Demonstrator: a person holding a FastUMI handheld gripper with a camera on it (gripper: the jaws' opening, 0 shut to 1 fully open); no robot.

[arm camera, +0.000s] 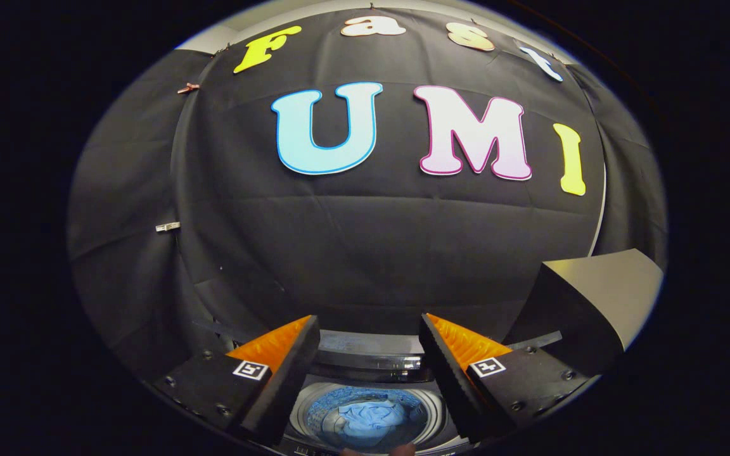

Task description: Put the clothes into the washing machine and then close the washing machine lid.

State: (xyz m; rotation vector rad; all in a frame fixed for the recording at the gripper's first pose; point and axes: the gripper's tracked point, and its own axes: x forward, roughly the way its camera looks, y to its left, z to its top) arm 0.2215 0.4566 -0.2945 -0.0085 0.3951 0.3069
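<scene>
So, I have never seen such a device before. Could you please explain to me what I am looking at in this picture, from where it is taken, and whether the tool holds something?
The picture comes from a small wide-angle camera fixed on a hand-held gripper, a tool with two fingers that a person carries. The camera looks forward along those fingers, so it bends the scene into a round shape. The two black and orange wedges at the bottom are the fingers. They stand wide apart and nothing is between them, so the tool holds nothing. Below the gap between them you look down into a top-loading washing machine. Its round drum is open, and light blue clothes already lie inside. The dark slanted panel beside the far finger seems to be the raised lid, though I cannot be sure. Behind everything hangs the black cloth wall of the booth.
</scene>
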